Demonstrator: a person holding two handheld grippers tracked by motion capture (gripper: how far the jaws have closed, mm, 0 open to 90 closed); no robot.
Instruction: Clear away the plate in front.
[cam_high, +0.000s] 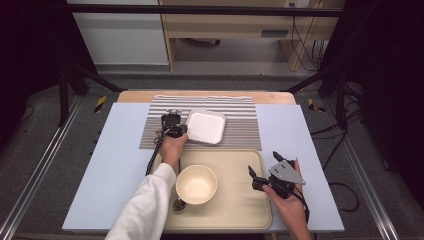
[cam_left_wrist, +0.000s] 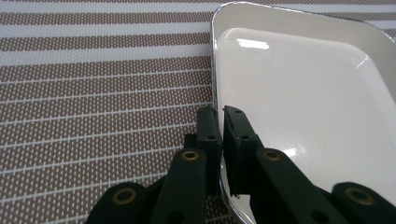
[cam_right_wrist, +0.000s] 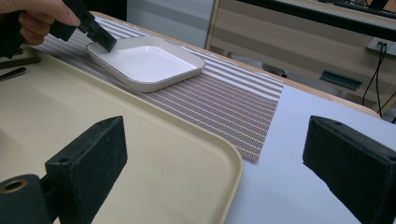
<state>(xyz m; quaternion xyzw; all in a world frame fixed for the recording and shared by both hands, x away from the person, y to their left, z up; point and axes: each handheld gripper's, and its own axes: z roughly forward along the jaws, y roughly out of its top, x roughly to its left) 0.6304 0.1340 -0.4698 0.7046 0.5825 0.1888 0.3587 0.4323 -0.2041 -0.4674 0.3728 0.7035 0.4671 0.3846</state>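
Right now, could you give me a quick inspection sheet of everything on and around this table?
Surface: pale blue table top carrying a striped placemat and a beige tray.
Job's things: white square dish on the placemat, its rim pinched by the left gripper.
Clutter: cream bowl on the tray, a metal utensil partly beneath it.
Grippers: left gripper shut on the dish rim; right gripper open above the tray, holding nothing.
Cables: black cable trails from the left gripper; more cables on the floor at right.
Surroundings: dark frame bars, wooden furniture behind.
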